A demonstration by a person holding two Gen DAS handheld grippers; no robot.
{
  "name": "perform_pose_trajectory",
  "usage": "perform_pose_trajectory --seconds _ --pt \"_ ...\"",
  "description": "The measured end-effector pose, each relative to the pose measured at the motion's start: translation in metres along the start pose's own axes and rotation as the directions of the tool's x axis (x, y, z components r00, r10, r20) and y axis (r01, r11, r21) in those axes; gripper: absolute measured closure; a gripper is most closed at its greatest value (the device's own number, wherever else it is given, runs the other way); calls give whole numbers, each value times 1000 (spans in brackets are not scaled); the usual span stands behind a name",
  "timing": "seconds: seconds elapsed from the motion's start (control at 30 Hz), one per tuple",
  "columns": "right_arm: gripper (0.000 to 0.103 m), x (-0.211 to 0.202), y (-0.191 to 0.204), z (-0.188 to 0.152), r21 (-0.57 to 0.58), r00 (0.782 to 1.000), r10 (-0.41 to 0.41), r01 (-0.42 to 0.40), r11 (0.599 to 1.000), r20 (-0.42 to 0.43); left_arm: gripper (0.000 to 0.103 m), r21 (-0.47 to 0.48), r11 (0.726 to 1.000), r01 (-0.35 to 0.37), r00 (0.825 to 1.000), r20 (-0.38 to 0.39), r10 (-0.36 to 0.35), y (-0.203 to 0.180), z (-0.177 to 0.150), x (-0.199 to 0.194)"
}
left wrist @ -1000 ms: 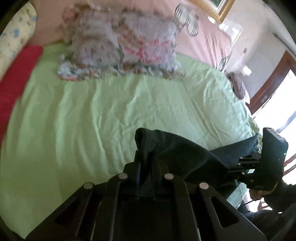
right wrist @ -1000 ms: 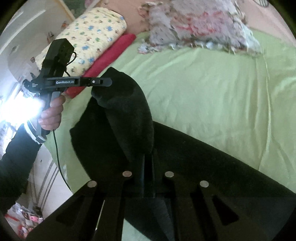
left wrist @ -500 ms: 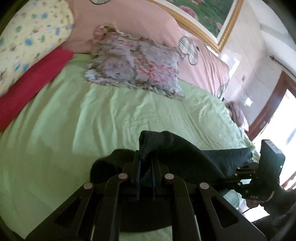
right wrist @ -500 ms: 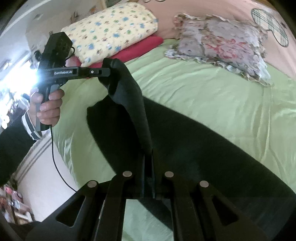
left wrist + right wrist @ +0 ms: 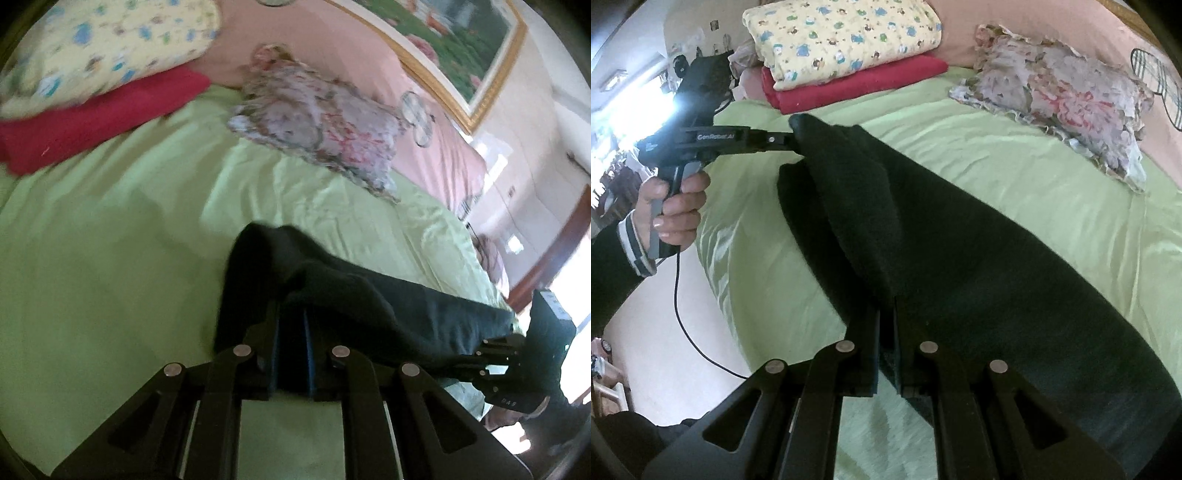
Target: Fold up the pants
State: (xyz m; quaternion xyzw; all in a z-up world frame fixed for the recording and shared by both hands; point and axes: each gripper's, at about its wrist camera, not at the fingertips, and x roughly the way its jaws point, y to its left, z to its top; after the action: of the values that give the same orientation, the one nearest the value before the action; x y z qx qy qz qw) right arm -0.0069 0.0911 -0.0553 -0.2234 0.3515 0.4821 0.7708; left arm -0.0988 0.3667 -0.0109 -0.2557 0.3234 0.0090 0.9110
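The dark pants [image 5: 960,240] stretch across the green bed sheet [image 5: 1052,177], with one edge lifted between my two grippers. In the left wrist view my left gripper [image 5: 291,314] has a fold of the pants [image 5: 369,306] between its blue pads; its jaws are opening slightly but still pinch the cloth. From the right wrist view the left gripper [image 5: 792,138] holds the far corner just above the sheet. My right gripper [image 5: 886,325] is shut on the near edge of the pants. It also shows at the right in the left wrist view, right gripper [image 5: 484,354], clamped on the cloth.
A floral pillow [image 5: 1063,92] lies at the head of the bed against a pink headboard [image 5: 332,44]. A yellow patterned blanket [image 5: 842,37] sits folded on a red one [image 5: 857,88] in the corner. The bed edge drops to pale floor [image 5: 665,332] on the left.
Both grippers have carried the pants edge across and down toward the sheet, and both views have rolled. More of the pants now lies flat on the bed.
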Motion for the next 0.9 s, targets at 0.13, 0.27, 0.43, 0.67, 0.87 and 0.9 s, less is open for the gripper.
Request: perform_pose_trajectory --seconds 0.13,0.27,0.43,0.67,0.87,0.9 --pt "92 0 3 -2 4 1000 9 -9 1000 -5 95 -104 995 7 1000 21 -5 14 -12 -16" --pt "85 -3 1 -2 35 999 35 -35 999 -1 94 -140 990 -15 999 33 20 11 -18 -33" --pt "80 -10 -3 -3 88 993 113 -115 990 24 64 -187 982 -16 999 38 23 -4 -18 -44" --pt "73 -27 -14 -2 146 990 119 -130 981 77 42 -225 969 -97 995 -1 100 -29 -18 -39" --pt "58 -40 -33 -1 203 988 99 -123 972 121 42 -256 956 -144 990 -43 137 -41 -22 -26" --pt "58 -41 -36 -1 211 988 95 -120 970 125 42 -262 953 -152 988 -49 144 -41 -23 -24"
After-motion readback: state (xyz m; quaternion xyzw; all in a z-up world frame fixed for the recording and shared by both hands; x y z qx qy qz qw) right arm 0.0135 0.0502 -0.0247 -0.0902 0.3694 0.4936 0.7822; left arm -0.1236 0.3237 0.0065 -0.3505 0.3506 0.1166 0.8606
